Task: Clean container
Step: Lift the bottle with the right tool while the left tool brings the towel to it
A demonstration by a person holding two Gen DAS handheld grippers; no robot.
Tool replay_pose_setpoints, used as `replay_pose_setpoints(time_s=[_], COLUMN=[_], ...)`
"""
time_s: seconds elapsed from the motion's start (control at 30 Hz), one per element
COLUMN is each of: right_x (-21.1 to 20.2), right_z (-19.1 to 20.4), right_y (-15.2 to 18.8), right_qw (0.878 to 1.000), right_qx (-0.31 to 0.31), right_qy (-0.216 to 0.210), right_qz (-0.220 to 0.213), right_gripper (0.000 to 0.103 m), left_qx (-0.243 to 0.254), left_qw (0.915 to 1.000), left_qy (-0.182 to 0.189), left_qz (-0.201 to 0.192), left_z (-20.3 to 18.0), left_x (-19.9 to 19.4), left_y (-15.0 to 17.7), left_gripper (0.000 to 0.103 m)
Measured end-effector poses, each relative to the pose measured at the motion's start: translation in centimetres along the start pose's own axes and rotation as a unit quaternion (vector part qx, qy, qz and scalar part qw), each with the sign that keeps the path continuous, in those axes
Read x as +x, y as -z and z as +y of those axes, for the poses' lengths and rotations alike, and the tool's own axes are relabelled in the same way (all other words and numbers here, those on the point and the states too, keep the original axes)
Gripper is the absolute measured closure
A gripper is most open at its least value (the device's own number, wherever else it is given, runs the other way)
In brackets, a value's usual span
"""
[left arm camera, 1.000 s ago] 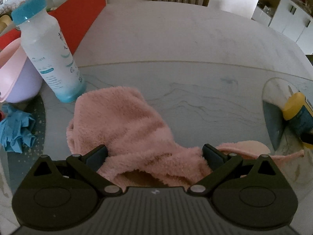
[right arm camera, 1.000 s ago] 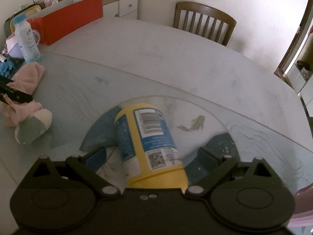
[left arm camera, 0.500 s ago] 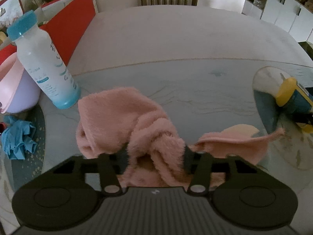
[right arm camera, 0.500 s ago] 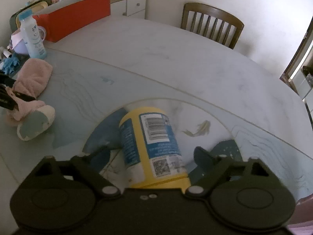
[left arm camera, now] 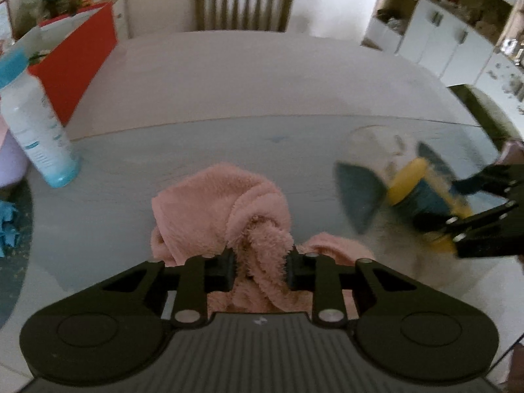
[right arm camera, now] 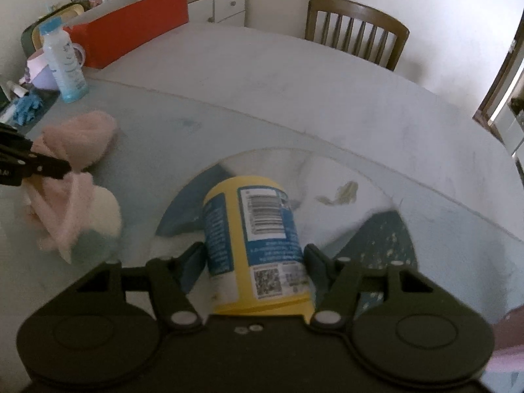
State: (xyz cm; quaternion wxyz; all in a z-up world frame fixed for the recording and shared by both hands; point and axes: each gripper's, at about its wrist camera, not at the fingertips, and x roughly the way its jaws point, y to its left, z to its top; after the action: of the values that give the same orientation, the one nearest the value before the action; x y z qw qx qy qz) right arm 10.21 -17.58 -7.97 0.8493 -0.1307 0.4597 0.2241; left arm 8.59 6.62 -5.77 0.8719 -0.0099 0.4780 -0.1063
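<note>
A fluffy pink cloth [left arm camera: 229, 209] hangs bunched between the fingers of my left gripper [left arm camera: 260, 267], which is shut on it, lifted a little off the table. The same pink cloth [right arm camera: 72, 170] shows at the left of the right wrist view, with the left gripper [right arm camera: 62, 167] on it. My right gripper [right arm camera: 253, 258] is shut on a yellow and blue container [right arm camera: 253, 242], which lies lengthwise between the fingers, barcode label up. In the left wrist view that container [left arm camera: 422, 193] appears blurred at the right, held by the right gripper [left arm camera: 435, 203].
A white bottle with a blue cap [left arm camera: 36, 131] stands at the left, beside a pink and lilac bowl [right arm camera: 41, 72], a blue rag [right arm camera: 28, 106] and a red box [left arm camera: 75, 62]. A wooden chair [left arm camera: 244, 5] stands at the far side of the round table [left arm camera: 262, 75].
My left gripper shut on the pink cloth and lifted it. My right gripper closed on the container and raised it, and the two grippers drew closer together.
</note>
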Motion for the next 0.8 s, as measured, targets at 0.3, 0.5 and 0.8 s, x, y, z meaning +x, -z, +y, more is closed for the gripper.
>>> replay_pose_setpoints(time_s=[0.3, 0.5, 0.8], right_x=[-1.4, -1.9, -2.9], right_z=[1.5, 1.9, 3.8], right_y=[2.3, 2.8, 4.4], right_qw=[1.000, 0.999, 0.994], right_qx=[-0.025, -0.034, -0.092], right_qy=[-0.014, -0.027, -0.056], right_qz=[-0.003, -0.004, -0.007], right_gripper=[0.039, 0.039, 0.039], left_qx=[0.058, 0.103, 0.124], left_qw=[0.9948, 0.9864, 0.9819], left_qy=[0.083, 0.126, 0.144], left_qz=[-0.013, -0.022, 0.008], left_z=[-5.0, -8.6, -11.3], left_x=[-3.3, -5.3, -2.1], left_y=[0.1, 0.0, 0.6], left_gripper=[0.077, 0.076, 0.076])
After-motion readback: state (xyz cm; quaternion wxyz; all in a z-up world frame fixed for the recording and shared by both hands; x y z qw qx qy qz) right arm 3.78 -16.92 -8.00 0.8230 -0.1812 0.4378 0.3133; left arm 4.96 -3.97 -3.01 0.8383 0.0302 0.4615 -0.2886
